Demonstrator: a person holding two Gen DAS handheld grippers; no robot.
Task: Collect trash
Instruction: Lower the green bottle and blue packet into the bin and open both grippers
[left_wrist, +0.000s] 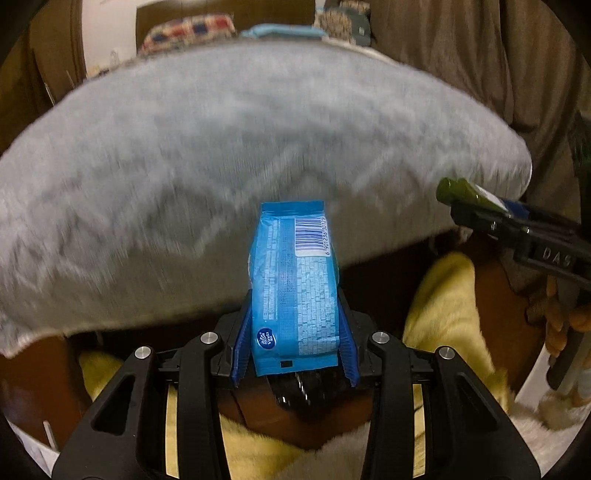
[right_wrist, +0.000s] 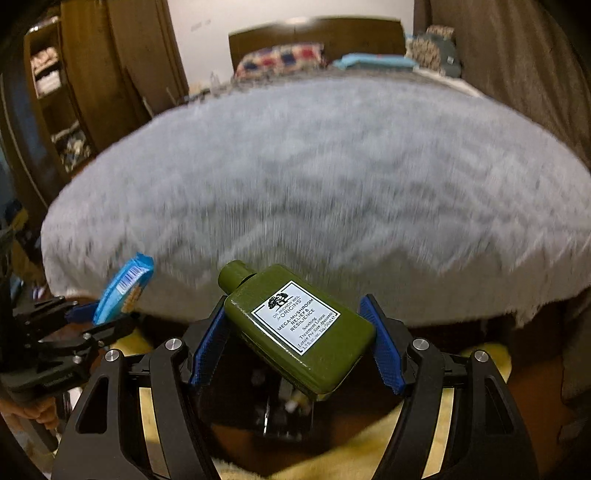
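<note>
My left gripper is shut on a blue snack packet, which stands upright between the blue pads with its barcode facing up. In the right wrist view the same packet sticks out of the left gripper at the far left. My right gripper is shut on a dark green lotion bottle with a white label, lying tilted, cap to the upper left. The bottle and the right gripper also show at the right edge of the left wrist view. Both grippers point downward, side by side.
A grey fuzzy bed cover fills the space ahead, with pillows at the far end. Below the grippers lie a dark container with a shiny black liner and yellow fluffy fabric. A brown curtain hangs at right; shelves stand at left.
</note>
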